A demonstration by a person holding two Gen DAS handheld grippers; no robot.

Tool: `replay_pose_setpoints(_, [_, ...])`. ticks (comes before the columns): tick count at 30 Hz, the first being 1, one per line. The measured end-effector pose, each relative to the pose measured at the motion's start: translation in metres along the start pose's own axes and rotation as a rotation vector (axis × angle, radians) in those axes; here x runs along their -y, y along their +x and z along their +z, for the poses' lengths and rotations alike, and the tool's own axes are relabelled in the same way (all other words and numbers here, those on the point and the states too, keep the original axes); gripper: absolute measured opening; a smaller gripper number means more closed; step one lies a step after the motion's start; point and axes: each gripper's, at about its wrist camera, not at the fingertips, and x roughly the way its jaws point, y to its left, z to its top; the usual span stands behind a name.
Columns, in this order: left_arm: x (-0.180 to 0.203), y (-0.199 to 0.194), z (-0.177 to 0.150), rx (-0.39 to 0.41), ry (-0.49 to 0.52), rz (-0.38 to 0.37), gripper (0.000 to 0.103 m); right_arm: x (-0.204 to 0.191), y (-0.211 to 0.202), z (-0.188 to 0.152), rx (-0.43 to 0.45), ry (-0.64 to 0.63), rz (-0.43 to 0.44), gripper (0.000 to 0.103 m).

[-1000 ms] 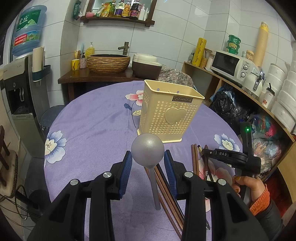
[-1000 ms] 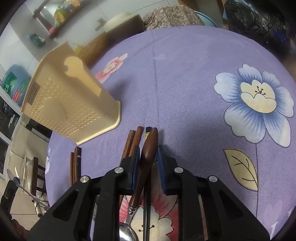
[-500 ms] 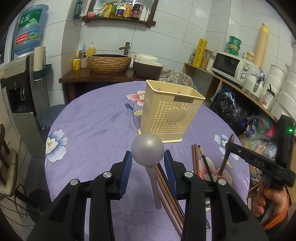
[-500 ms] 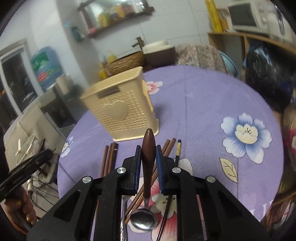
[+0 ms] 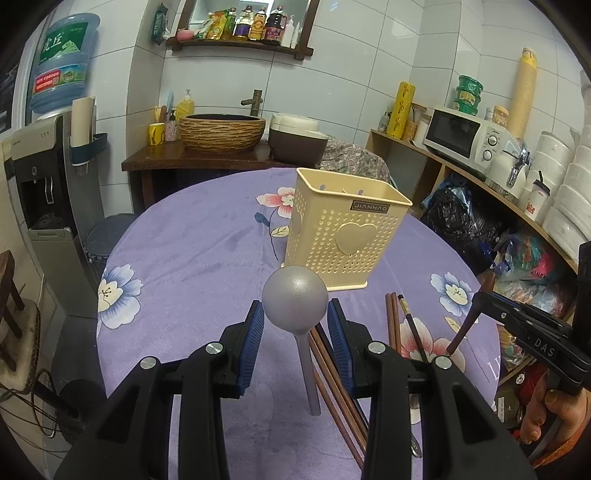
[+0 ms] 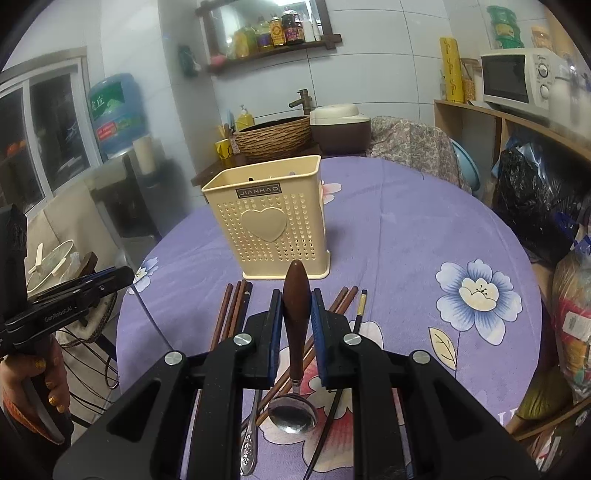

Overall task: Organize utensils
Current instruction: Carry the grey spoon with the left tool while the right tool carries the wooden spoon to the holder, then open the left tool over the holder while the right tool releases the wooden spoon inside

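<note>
Right tool [image 6: 294, 308] clamps spoon [image 6: 294, 369], handle up, bowl down, above table [image 6: 406, 229]. Holder [image 6: 267, 221] dead ahead, mouth up. Left tool [image 5: 295, 325] grips ladle [image 5: 297, 314], holder ahead-right.

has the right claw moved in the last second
Yes. The right claw, shut on the spoon, has lifted and tilted up: the holder now stands upright ahead of it.

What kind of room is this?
Probably a home kitchen or dining corner: a microwave on a shelf, sauce bottles above a basin with a tap, and a water dispenser.
</note>
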Motion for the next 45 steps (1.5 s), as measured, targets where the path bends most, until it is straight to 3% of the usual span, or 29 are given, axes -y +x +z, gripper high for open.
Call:
replay_pose_setpoints(10, [0.005, -0.006, 0.029, 0.036, 0.039, -0.03, 0.036, -0.004, -0.005, 0.03, 0.039, -0.009, 0.042, 0.016])
replay_pose_setpoints(13, [0.008, -0.011, 0.05, 0.065, 0.047, -0.047, 0.036, -0.006, -0.006, 0.056, 0.056, -0.016, 0.073, 0.016])
replay_pose_setpoints(21, [0.03, -0.024, 0.149, 0.228, 0.066, -0.085, 0.036, -0.011, -0.016, 0.16, 0.199, -0.006, 0.13, 0.016])
replay_pose_setpoints(26, [0.049, 0.003, 0.181, 0.299, 0.097, -0.024, 0.036, -0.012, 0.006, 0.205, 0.255, -0.005, 0.086, 0.016])
replay_pose_setpoints(29, [0.054, 0.028, 0.181, 0.282, 0.125, 0.012, 0.036, -0.013, 0.031, 0.207, 0.236, -0.021, 0.06, 0.016])
replay_pose_setpoints(36, [0.046, 0.08, 0.143, 0.182, 0.146, 0.024, 0.036, -0.007, 0.088, 0.17, 0.13, -0.039, 0.019, 0.016])
replay_pose_setpoints(45, [0.039, 0.102, 0.115, 0.113, 0.174, 0.04, 0.036, 0.0, 0.114, 0.138, 0.056, -0.05, 0.004, 0.017])
